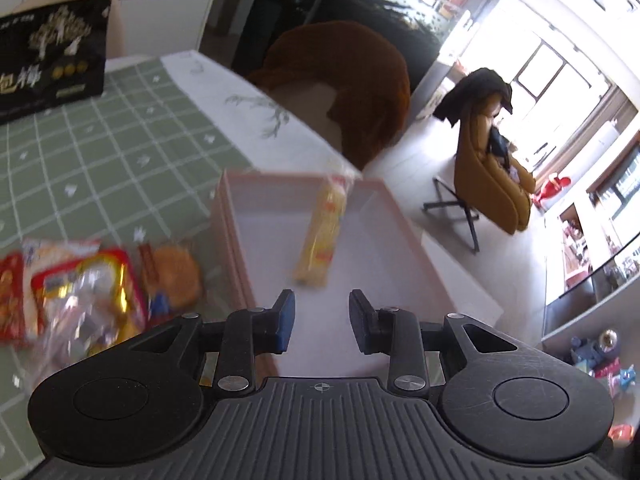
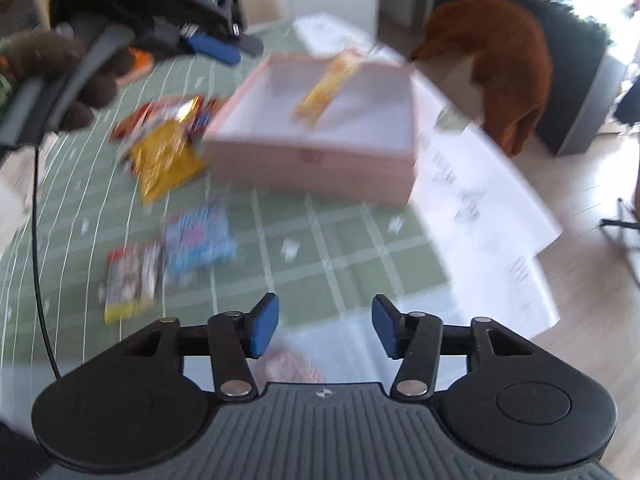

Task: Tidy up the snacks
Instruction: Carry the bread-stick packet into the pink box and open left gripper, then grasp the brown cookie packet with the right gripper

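A pink open box (image 1: 404, 220) (image 2: 312, 160) stands on the green checked tablecloth near the table's edge. A long yellow snack packet (image 1: 322, 236) (image 2: 326, 86) lies inside it. My left gripper (image 1: 322, 318) is open and empty, just above the box's near rim; it also shows in the right wrist view (image 2: 224, 46) above the table left of the box. Loose snack packets (image 1: 92, 292) lie left of the box. My right gripper (image 2: 325, 330) is open and empty over the cloth, with a yellow packet (image 2: 164, 160), a blue packet (image 2: 198, 236) and another packet (image 2: 130, 280) ahead.
A black printed box (image 1: 52, 56) stands at the far side of the table. A brown-draped chair (image 1: 360, 88) (image 2: 504, 64) is beyond the table edge. A pinkish packet (image 2: 288, 366) lies under my right gripper. An orange chair (image 1: 492, 176) stands on the floor.
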The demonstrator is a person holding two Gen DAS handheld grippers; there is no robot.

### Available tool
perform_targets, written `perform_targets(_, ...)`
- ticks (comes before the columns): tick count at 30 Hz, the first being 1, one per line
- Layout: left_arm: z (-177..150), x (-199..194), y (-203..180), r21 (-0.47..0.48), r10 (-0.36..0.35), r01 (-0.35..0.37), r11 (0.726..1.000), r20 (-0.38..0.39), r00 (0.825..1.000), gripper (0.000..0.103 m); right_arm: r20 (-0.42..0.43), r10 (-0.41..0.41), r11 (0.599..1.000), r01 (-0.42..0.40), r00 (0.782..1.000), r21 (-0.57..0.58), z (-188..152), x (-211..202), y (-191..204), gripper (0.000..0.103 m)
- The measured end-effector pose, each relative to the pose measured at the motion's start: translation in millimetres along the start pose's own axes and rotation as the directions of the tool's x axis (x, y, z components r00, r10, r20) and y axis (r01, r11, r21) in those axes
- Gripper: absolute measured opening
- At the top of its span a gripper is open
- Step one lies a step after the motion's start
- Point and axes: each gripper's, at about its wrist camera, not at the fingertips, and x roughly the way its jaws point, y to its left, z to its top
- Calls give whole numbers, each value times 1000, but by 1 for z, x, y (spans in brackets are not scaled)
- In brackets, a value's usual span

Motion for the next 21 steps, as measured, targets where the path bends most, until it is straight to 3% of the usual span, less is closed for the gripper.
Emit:
perform_targets(3, -34, -7, 0, 4, -10, 11, 1000, -60, 998, 34, -75, 29, 998, -33, 997, -50, -19, 14, 7, 58)
perform_targets(8, -79, -7, 8, -37, -20, 16, 999, -118, 993, 34, -157, 12, 995, -27, 988, -94, -38, 35, 18, 60)
perform_targets(9, -85, -10, 12, -48, -20, 15, 999, -118, 993, 34, -149, 7, 994, -23, 989, -106, -39, 34, 21, 47)
perform_targets(10, -92, -12, 15, -61, -22, 15, 998, -117, 993, 34, -155, 17, 993, -34, 988, -110, -37, 32, 23, 44)
perform_targets(13, -104, -20, 21, -86, -14, 4, 996, -107, 994, 34, -143, 53, 995, -65, 988, -78, -26, 26, 24, 16)
perform_targets(14, -108, -22, 23, -87, -7, -2, 996, -104, 995, 34, -134, 68, 995, -77, 989, -59, -19, 23, 23, 3)
perform_targets(18, -121, -38, 29, -112, 11, -22, 993, -98, 995, 34, -42, 106, 994, -105, 993, 28, 17, 3, 9, 3)
perform_targets(21, -131, -45, 34, -148, 30, -45, 988, -99, 995, 34, -25, 102, 995, -102, 994, -1, 35, -4, 11, 9)
